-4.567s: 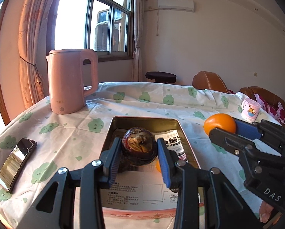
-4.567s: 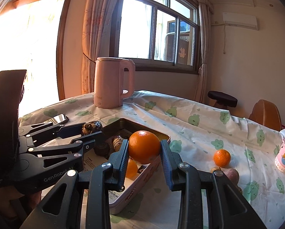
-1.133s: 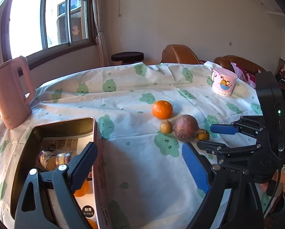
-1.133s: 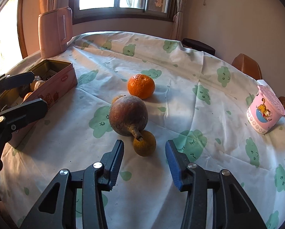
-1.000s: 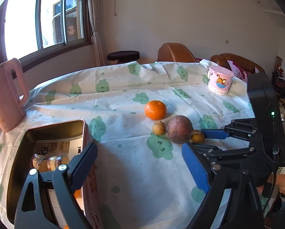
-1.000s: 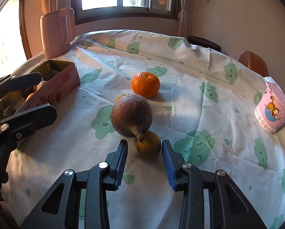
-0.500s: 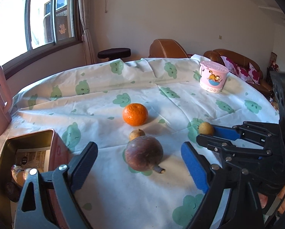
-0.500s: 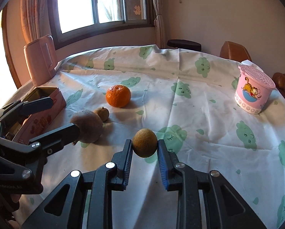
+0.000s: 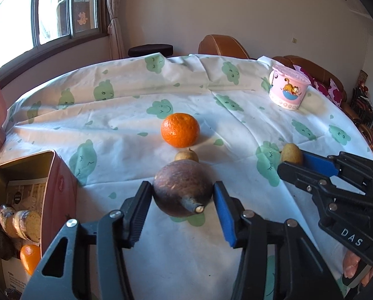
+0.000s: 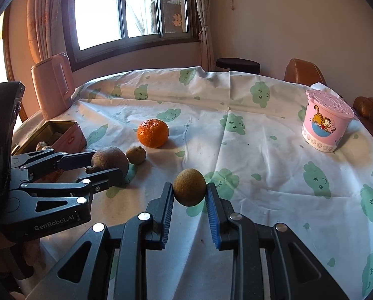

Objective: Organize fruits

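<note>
My bench (image 9: 126, 115), cloud-print cloth. Tin (image 9: 61, 182) at 8 o'clock, fruit inside. Left gripper (image 9: 182, 201) closing around brown stemmed fruit (image 9: 181, 187) at centre, pads at its sides. Orange (image 9: 180, 130) at 12. Right gripper (image 10: 189, 191) clenched on small tan fruit (image 10: 189, 187), lifted.

Both tongs are black, angular frames with triangular cut-outs and silver screw heads at the joints. The left tongs (image 9: 182, 213) carry ribbed pads, one black, one blue, and white "GenRobot.AI" lettering. The right tongs (image 10: 189, 206) have blue ribbed pads and "DAS" lettering.
</note>
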